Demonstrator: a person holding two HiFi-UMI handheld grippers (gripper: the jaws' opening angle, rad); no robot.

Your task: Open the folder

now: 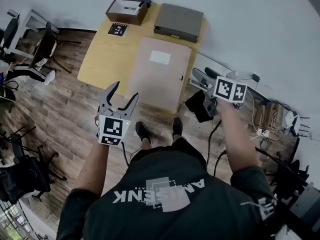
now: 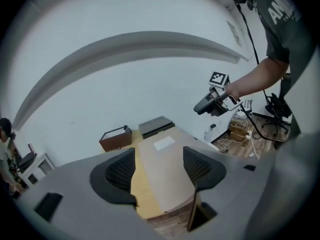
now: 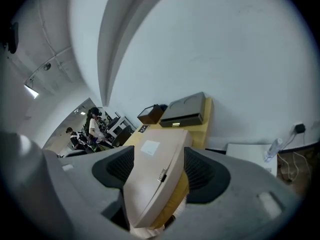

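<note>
A beige box folder (image 1: 160, 74) lies closed on the wooden table (image 1: 102, 59), a white label on its lid and a small clasp (image 1: 181, 77) on its right edge. Its near end overhangs the table's front edge. My left gripper (image 1: 126, 90) hovers in front of the table, left of the folder's near corner, open and holding nothing. My right gripper (image 1: 199, 105) hangs off the folder's near right corner, apart from it. In the left gripper view the folder (image 2: 165, 179) shows between the open jaws of the left gripper (image 2: 161, 169), further ahead. In the right gripper view the folder (image 3: 152, 184) and its clasp (image 3: 162, 175) lie beyond the open right gripper (image 3: 157, 170).
A brown open box (image 1: 126, 10), a grey flat case (image 1: 178, 21) and a small black marker card (image 1: 118, 29) sit at the table's far end. Office chairs (image 1: 42, 51) stand to the left. Cables and a power strip (image 1: 265, 115) lie on the floor at right.
</note>
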